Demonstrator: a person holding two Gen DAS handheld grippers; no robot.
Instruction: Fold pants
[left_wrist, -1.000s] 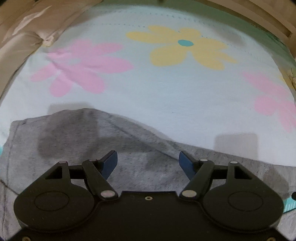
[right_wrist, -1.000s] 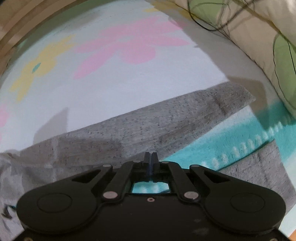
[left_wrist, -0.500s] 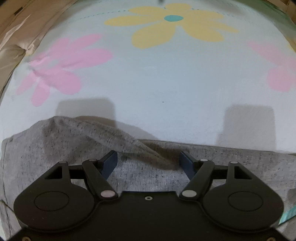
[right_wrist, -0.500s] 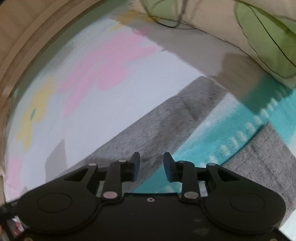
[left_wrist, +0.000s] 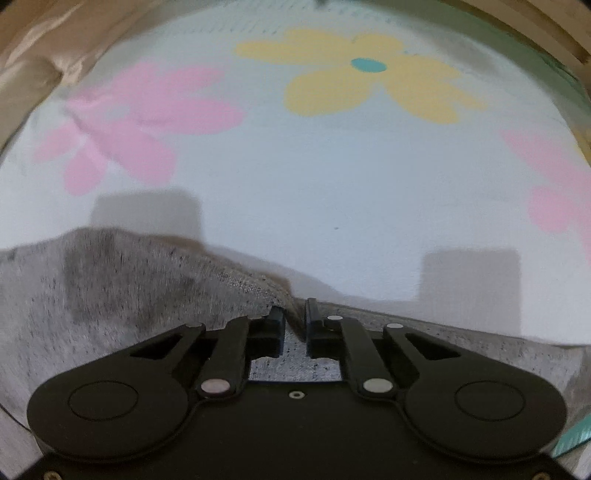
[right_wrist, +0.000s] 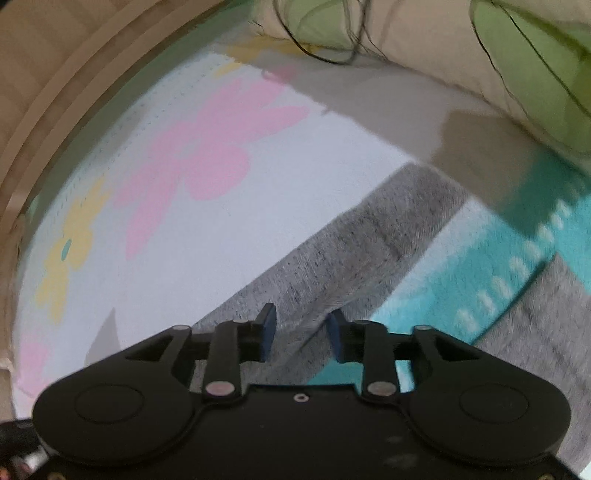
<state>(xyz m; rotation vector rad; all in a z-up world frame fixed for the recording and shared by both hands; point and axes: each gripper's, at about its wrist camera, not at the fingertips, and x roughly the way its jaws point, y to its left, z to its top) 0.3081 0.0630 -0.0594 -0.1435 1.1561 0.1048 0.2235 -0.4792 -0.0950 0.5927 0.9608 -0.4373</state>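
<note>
Your left gripper (left_wrist: 294, 319) had its fingers clenched on a ridge of the grey pants (left_wrist: 122, 295), while your right gripper (right_wrist: 301, 328) hung released, fingers apart over a pant leg (right_wrist: 369, 243).

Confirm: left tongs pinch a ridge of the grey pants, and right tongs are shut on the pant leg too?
Not quite. The left tongs do pinch a ridge of the grey pants. But the right wrist view shows the right tongs open, fingers apart over the pant leg, gripping nothing.
</note>
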